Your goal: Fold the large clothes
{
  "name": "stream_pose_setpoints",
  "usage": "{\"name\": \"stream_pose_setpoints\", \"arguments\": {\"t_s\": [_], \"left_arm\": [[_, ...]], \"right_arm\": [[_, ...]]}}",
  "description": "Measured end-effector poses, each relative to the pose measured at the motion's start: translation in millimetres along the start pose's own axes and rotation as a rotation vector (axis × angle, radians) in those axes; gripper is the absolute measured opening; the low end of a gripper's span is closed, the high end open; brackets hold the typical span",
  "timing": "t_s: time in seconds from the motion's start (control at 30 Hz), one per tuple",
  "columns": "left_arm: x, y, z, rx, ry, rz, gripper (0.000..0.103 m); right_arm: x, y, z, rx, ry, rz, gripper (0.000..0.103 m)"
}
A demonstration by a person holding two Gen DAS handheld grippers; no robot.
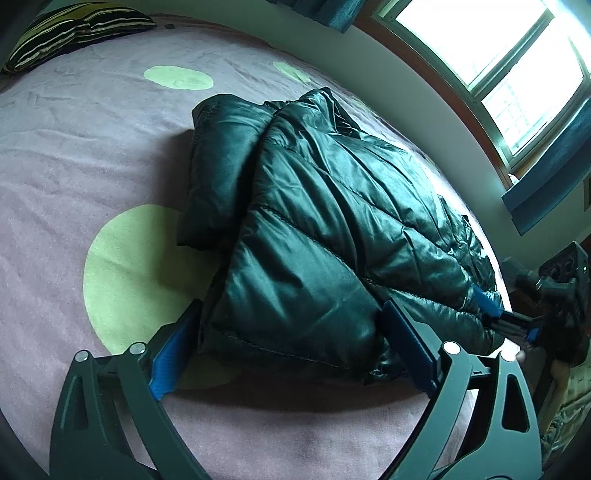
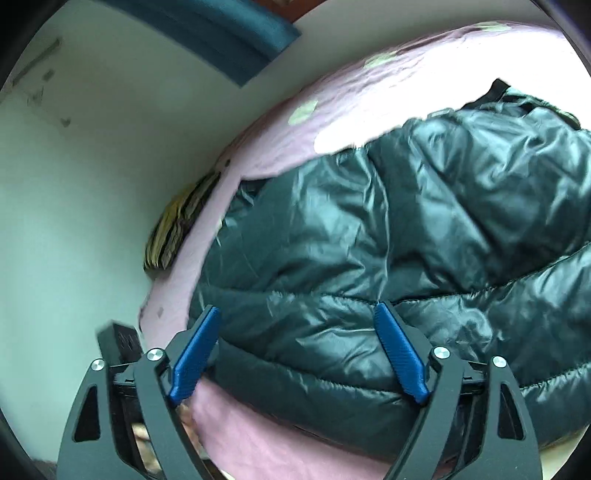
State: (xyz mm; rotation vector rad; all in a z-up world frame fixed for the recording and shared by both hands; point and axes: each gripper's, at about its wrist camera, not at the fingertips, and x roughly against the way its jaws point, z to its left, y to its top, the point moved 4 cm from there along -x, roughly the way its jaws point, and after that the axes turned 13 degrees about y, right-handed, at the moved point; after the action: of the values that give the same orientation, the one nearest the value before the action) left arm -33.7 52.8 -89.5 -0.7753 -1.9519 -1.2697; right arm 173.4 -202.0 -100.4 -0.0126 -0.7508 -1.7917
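A dark green quilted puffer jacket (image 1: 332,206) lies folded into a thick bundle on the bed, one sleeve tucked along its left side. My left gripper (image 1: 291,308) stands wide open at the bundle's near hem, one blue pad on each side of it, neither squeezing the cloth. At the jacket's right corner, by the bed's edge, is my right gripper (image 1: 508,319). In the right wrist view the jacket (image 2: 406,221) fills the frame, and the right gripper (image 2: 297,308) is open, its fingers (image 2: 195,354) spread over the lower edge with no fold pinched.
The bed cover (image 1: 92,147) is lilac with pale green dots. A striped pillow (image 1: 74,29) lies at the far corner. A window (image 1: 498,62) with a teal curtain (image 1: 546,177) runs along the wall beside the bed. The bed's side drops off near the right gripper.
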Motion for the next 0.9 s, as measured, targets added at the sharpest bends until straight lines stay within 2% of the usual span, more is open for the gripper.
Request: {"name": "stream_pose_setpoints", "arguments": {"t_s": [0.07, 0.33, 0.5, 0.67, 0.73, 0.83, 0.9], "left_arm": [[-0.4, -0.4, -2.1, -0.014, 0.003, -0.003, 0.099], [-1.4, -0.7, -6.1, -0.032, 0.013, -0.008, 0.1], [-2.8, 0.1, -7.0, -0.036, 0.019, -0.009, 0.1], [1.8, 5.3, -4.0, -0.032, 0.004, 0.016, 0.1], [17.2, 13.6, 0.5, -0.021, -0.016, -0.043, 0.1], [42.9, 29.6, 4.7, -0.046, -0.006, -0.161, 0.1], [45.9, 39.4, 9.9, -0.046, -0.018, -0.172, 0.1]], "right_arm": [[-5.8, -6.7, -8.0, 0.022, -0.011, 0.019, 0.085], [-4.6, -6.4, -17.7, 0.001, 0.04, 0.002, 0.085], [-5.7, -7.9, -19.3, 0.02, 0.038, -0.008, 0.085], [-8.6, -9.9, -16.6, 0.035, 0.04, -0.018, 0.085], [-9.4, -11.4, -16.4, 0.035, 0.046, -0.021, 0.085], [-8.4, -13.4, -16.8, 0.036, 0.053, -0.025, 0.085], [-7.6, -14.7, -17.9, 0.041, 0.054, -0.026, 0.085]]}}
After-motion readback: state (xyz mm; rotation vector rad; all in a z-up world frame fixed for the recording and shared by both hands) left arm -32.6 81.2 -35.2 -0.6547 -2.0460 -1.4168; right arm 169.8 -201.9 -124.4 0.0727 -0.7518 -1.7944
